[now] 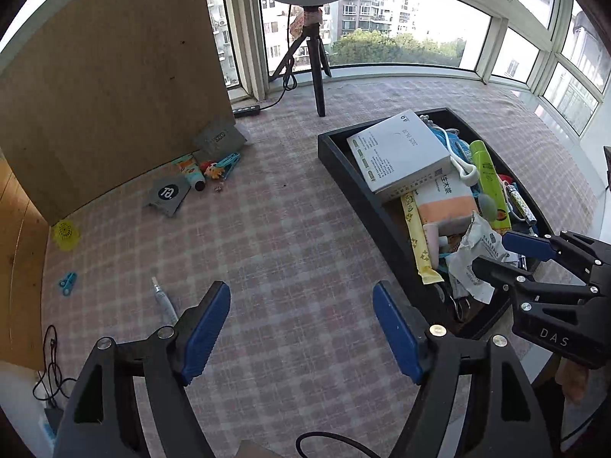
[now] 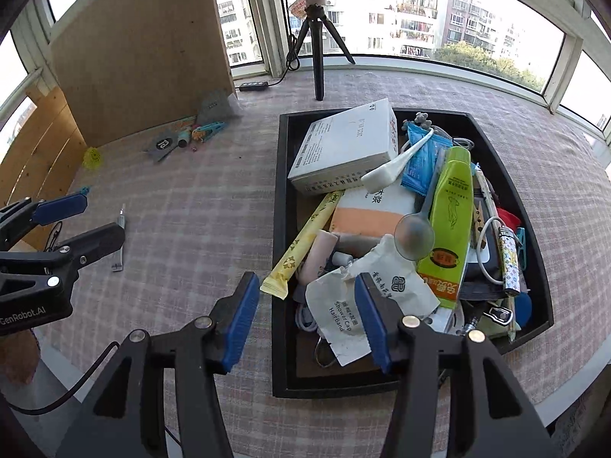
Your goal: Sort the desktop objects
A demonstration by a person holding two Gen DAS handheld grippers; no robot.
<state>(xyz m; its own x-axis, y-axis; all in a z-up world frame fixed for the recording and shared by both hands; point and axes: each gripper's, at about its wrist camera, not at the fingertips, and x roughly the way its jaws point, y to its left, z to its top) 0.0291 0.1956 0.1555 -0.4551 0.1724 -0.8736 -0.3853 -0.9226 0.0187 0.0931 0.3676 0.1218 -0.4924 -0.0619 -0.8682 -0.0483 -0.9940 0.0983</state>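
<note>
Black tray sits under our right gripper, wide open over a white packet; left gripper gapes empty.

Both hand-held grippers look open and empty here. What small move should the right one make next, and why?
Probably lower the right hand-held gripper and close on the white shower cap packet. It lies on top of the pile at the near end of the black tray, straight between the open jaws.

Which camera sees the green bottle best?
The right wrist camera: the green bottle lies full length atop the black tray, label readable. The left wrist camera shows it smaller, far off, partly hidden.
</note>
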